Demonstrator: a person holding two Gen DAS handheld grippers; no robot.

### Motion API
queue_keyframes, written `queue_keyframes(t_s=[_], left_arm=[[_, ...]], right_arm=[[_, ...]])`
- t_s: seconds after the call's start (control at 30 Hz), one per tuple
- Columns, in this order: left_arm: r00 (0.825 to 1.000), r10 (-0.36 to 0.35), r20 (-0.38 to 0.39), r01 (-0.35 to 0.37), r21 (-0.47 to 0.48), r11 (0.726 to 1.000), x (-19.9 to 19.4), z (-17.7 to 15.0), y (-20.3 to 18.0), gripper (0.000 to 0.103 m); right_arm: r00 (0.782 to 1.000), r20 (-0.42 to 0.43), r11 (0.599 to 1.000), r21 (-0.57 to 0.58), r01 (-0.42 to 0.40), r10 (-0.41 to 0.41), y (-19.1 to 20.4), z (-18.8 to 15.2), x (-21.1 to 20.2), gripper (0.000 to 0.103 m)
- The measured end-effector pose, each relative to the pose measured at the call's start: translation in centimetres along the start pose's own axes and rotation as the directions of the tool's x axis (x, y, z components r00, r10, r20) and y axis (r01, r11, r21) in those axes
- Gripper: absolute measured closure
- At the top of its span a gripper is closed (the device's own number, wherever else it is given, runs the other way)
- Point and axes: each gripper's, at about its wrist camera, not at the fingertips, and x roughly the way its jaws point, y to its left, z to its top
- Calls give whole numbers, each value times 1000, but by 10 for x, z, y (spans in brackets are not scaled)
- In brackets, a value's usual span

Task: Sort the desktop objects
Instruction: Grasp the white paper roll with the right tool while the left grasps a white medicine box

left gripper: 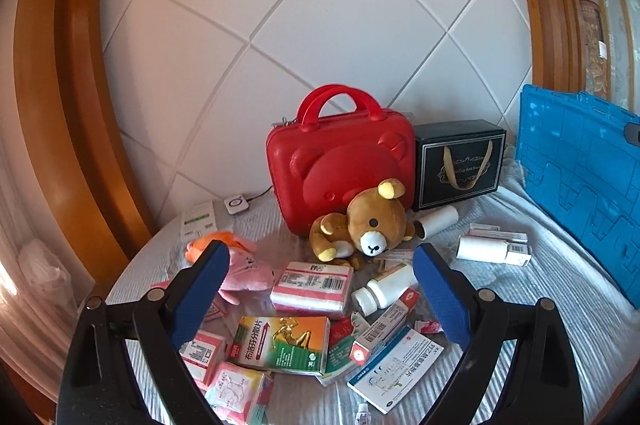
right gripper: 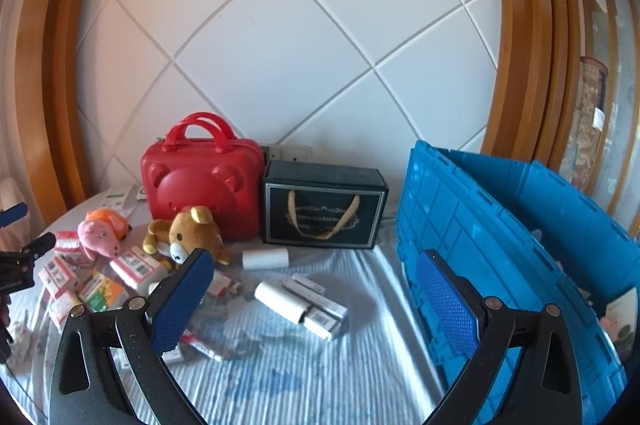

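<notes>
My left gripper [left gripper: 320,261] is open and empty above a pile of medicine boxes: a pink-striped box [left gripper: 314,285], an orange-green box [left gripper: 284,345], a white-blue box [left gripper: 396,363] and a white pill bottle [left gripper: 384,289]. A brown teddy bear [left gripper: 364,225] and a pink plush [left gripper: 244,271] lie just beyond. My right gripper [right gripper: 316,261] is open and empty over the striped cloth, with white boxes [right gripper: 304,301] between its fingers. The blue crate [right gripper: 500,233] stands at its right. The left gripper's tip [right gripper: 24,257] shows at the far left.
A red bear-faced case [left gripper: 340,161] and a black gift box [left gripper: 458,165] stand against the white tiled wall. A white roll [right gripper: 266,259] lies before them. The crate's blue wall [left gripper: 580,177] bounds the right side. Wooden frames curve on both sides.
</notes>
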Motion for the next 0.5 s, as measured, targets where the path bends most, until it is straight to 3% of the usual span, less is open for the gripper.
queue_keyframes(t_s=[0.07, 0.13, 0.2, 0.27, 0.3, 0.37, 0.43, 0.5], left_arm=[[999, 31, -18, -31, -24, 999, 7, -6, 3, 9], [999, 7, -44, -8, -31, 999, 14, -14, 4, 9], [998, 49, -39, -49, -2, 999, 21, -23, -1, 9], [997, 17, -72, -17, -8, 1000, 34, -32, -3, 9], [996, 0, -94, -2, -14, 1000, 42, -37, -5, 9], [991, -20, -136, 21, 7, 1000, 56, -47, -12, 9], [986, -81, -145, 87, 37, 996, 66, -54, -22, 9], [980, -104, -168, 121, 94, 988, 80, -59, -34, 9]], right_arm=[[999, -45, 1000, -7, -16, 15, 2, -4, 17, 0], [995, -83, 998, 19, -61, 62, 0, -11, 34, 0], [994, -35, 993, 74, -96, 99, -7, -17, 37, 0], [987, 49, 983, 91, -157, 153, -9, -25, 36, 0], [984, 46, 984, 55, -172, 170, -4, -29, 43, 0], [981, -72, 982, -45, -185, 182, 11, -41, 69, 0], [954, -201, 964, -104, -246, 222, 21, -55, 100, 0], [937, -286, 962, -124, -243, 200, 26, -68, 133, 0]])
